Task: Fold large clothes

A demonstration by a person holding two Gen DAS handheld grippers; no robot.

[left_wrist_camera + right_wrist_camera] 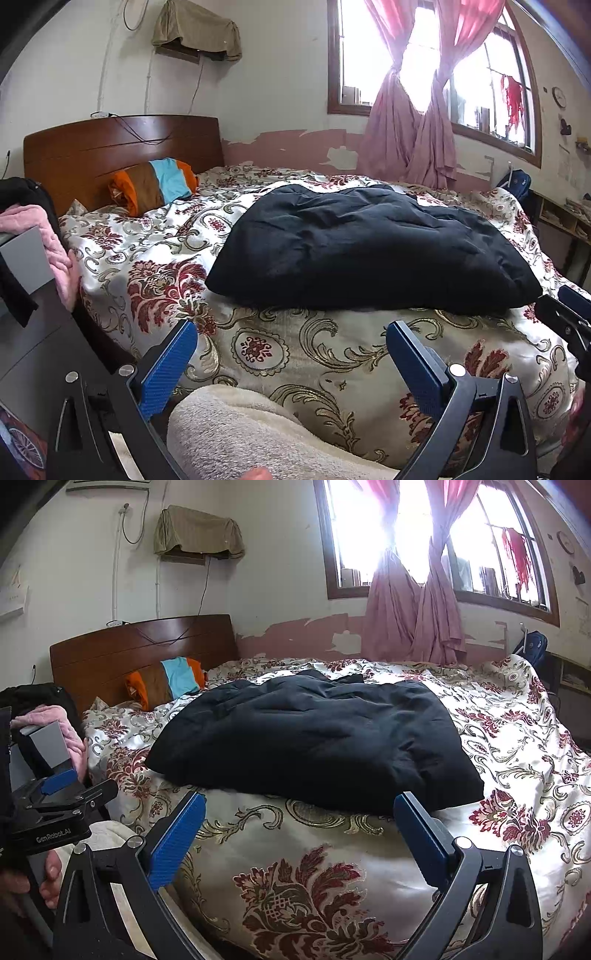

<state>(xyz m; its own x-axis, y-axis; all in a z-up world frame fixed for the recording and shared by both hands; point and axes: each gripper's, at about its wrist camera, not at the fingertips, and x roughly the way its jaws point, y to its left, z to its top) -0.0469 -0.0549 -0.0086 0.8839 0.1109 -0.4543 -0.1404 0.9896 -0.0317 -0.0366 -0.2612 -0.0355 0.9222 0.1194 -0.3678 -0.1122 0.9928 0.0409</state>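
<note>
So going L to R: far left there's a dark nightstand-type thing w/ a pink fleecy cloth (55, 243) and some black stuff piled on it, then the wooden headboard (122, 147) w/ a striped orange/brown/blue pillow (155, 184) leaning on it. Left gripper (291, 354) is hanging low at the near edge of the bed, jaws spread wide, nothing in them, just the floral bedspread (288, 354) showing thru the gap and a beige fuzzy blanket (236, 428) bunched right under it. Middle of the bed is the actual job: a big black padded garment (369, 251), looks like a jacket or quilted coat tbh, lying as a roughly rectangular, puffy slab, near edge just past the gripper tips. Can't see sleeves sticking out anywhere, so imo they're prob tucked in and it's at least partly folded, though the top surface is pretty rumpled and the far edge has a flap poking up. Right gripper (299, 834) is same deal, fully spread, empty, aimed at the garment's near-right corner but not touching. Far right: window w/ 2 tied pink curtains (410, 140). My guess is either 1 more fold to halve it or it's done and both tools are clear of it. Can't tell which from this.
</note>
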